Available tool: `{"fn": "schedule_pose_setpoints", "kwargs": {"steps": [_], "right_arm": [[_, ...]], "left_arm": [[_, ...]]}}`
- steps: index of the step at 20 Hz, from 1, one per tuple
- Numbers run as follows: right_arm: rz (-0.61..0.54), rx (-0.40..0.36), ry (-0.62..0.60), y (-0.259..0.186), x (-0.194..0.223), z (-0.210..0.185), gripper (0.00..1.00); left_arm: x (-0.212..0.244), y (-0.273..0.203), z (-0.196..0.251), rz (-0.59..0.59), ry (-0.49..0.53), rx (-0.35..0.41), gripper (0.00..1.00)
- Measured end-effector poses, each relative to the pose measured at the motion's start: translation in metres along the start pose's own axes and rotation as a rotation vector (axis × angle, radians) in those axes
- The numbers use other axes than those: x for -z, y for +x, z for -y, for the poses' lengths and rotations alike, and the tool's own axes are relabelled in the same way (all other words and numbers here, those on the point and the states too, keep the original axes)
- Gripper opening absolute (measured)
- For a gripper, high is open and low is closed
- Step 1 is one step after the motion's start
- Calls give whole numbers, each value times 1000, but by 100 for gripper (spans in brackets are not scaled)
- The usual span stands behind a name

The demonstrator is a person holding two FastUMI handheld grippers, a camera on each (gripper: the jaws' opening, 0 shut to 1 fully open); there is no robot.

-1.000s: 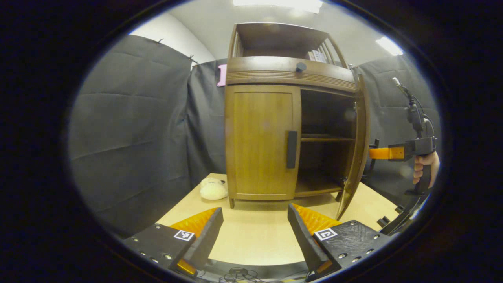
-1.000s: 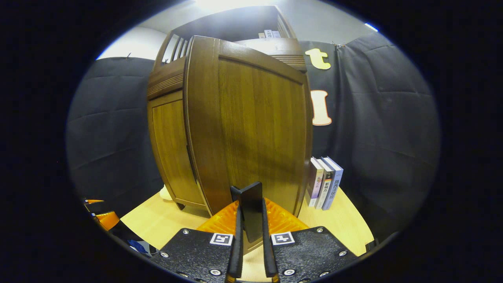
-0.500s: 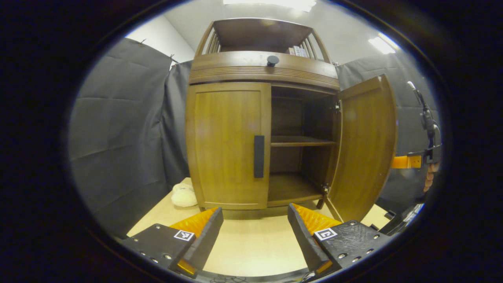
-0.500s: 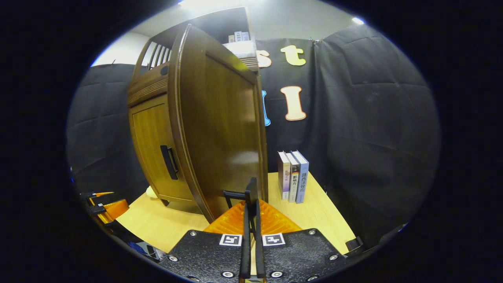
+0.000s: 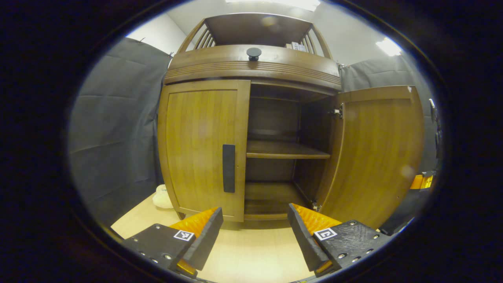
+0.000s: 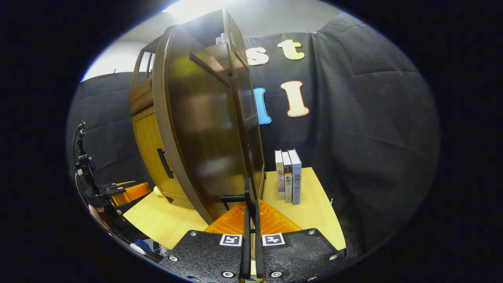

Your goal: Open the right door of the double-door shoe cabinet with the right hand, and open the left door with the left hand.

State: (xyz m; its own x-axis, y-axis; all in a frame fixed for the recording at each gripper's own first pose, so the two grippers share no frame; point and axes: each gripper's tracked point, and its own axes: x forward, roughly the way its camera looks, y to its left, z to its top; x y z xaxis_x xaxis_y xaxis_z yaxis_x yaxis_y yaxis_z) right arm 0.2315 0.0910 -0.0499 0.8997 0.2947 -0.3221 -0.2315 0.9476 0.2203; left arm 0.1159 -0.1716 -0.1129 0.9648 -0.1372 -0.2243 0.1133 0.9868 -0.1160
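The wooden shoe cabinet [image 5: 251, 67] fills the left gripper view. Its left door [image 5: 200, 145] is closed, with a black vertical handle [image 5: 228, 168]. The right door [image 5: 377, 153] stands swung wide, baring the shelves [image 5: 287, 150] inside. My left gripper [image 5: 255, 232] is open and empty, low in front of the cabinet and short of the left handle. In the right gripper view my right gripper [image 6: 250, 224] is shut on the right door's thin black handle [image 6: 248, 192], and the door's dark outer face [image 6: 204, 129] is seen almost edge-on. The left gripper [image 6: 125, 190] appears far left there.
The cabinet stands on a light wooden table [image 5: 243, 251]. A pale plush toy [image 5: 162, 196] lies by its left foot. Three books [image 6: 288, 177] stand upright on the table [image 6: 314, 212] right of the cabinet. Black cloth walls enclose the booth.
The right door has swung further open with my right gripper on its handle. My left gripper has moved closer to the cabinet, toward the left door.
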Motion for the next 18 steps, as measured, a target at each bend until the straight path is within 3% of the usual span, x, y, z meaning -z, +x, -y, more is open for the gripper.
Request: {"fn": "schedule_pose_setpoints", "kwargs": {"steps": [9, 11, 12, 17, 18], "right_arm": [[2, -125, -23, 0, 1, 2, 5], [10, -139, -23, 0, 1, 3, 6], [6, -141, -14, -1, 2, 4, 6], [-5, -104, 32, -2, 6, 6, 12], [-2, -71, 38, -5, 8, 12, 18]], "left_arm": [[0, 11, -1, 8, -78, -163, 95], [-9, 19, -16, 29, -61, -199, 89], [-15, 24, -23, 44, -56, -209, 99], [-39, 61, -47, 88, -43, -195, 100], [-44, 70, -50, 96, -32, -183, 100]]}}
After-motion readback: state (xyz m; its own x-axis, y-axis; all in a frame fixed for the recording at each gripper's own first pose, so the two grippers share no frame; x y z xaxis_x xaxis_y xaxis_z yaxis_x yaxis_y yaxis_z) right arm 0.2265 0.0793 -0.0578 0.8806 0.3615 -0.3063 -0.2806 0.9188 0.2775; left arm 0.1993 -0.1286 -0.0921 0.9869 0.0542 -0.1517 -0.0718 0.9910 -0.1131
